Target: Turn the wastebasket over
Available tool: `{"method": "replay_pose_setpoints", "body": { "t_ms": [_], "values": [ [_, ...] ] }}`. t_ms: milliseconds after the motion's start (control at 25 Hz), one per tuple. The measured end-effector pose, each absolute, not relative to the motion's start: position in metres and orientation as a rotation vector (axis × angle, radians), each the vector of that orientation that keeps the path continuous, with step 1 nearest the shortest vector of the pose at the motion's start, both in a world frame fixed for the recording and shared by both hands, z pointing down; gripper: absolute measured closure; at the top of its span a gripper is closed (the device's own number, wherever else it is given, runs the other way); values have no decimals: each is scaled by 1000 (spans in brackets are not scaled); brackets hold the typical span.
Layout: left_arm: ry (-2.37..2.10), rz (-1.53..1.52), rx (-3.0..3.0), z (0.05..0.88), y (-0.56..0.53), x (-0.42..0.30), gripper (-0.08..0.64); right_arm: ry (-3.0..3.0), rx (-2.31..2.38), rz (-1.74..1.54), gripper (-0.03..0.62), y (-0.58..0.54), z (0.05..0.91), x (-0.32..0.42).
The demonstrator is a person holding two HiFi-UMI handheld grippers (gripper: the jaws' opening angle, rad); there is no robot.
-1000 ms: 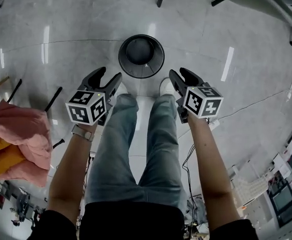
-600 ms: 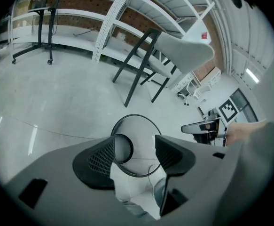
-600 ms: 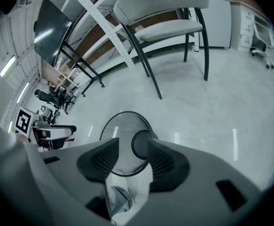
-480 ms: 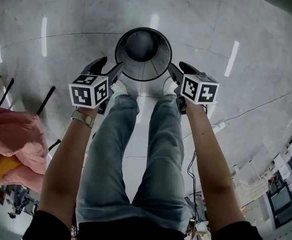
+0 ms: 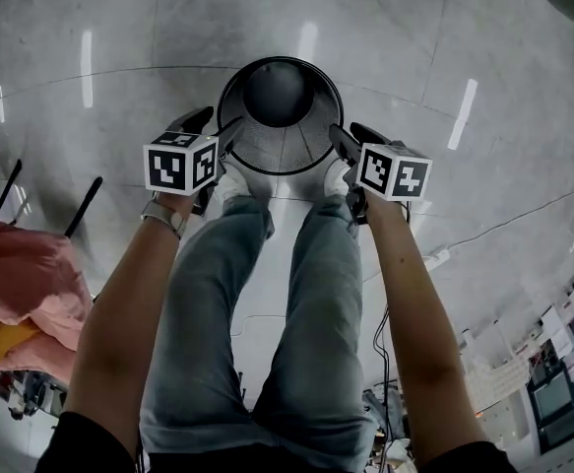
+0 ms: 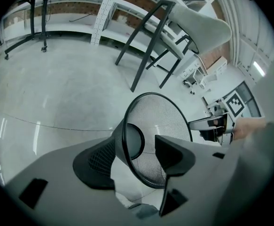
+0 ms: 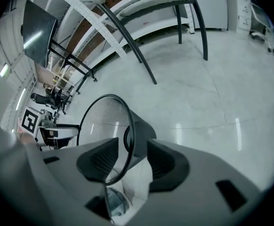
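Note:
A black mesh wastebasket (image 5: 275, 95) stands upright on the pale floor, mouth up, just ahead of the person's white shoes. My left gripper (image 5: 218, 124) is at the left side of its rim and my right gripper (image 5: 350, 131) at the right side. In the left gripper view the wastebasket (image 6: 162, 117) has its rim running between the jaws of the left gripper (image 6: 134, 157), one jaw inside and one outside, with gaps. The right gripper view shows the wastebasket (image 7: 101, 121) the same way, its rim between the parted jaws of the right gripper (image 7: 129, 164).
The person's legs in jeans (image 5: 257, 294) and shoes stand right behind the basket. A pink cloth (image 5: 31, 294) lies at the left, cables (image 5: 385, 333) run at the right. Dark chair legs (image 6: 146, 46) and shelving stand beyond the basket.
Both grippers have come down from above the knees to the basket's rim, and their jaws now straddle it. The basket looks larger and nearer.

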State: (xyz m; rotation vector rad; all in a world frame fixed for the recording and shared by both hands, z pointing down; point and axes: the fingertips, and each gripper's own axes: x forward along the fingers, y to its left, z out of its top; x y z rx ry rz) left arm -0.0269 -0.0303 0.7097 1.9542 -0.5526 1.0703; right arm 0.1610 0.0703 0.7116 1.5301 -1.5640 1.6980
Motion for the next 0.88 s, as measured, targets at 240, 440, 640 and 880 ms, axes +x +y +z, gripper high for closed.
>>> {"method": "replay_pose_setpoints", "body": {
  "t_ms": [240,440,640,880],
  "values": [
    [-589,1137,1859,729,-29,-37,499,-1583,1494,1715,407,62,720,154],
    [-600,1065,1778,731,-28,-38,512,-1602,1487,1727,407,61,719,152],
    [-616,1013,1787,729,-29,-40,515,-1616,1510,1725,407,58,713,157],
    [-608,1031,1899,724,-13,-39,515,-1637,1501,1688,407,58,708,169]
  ]
}}
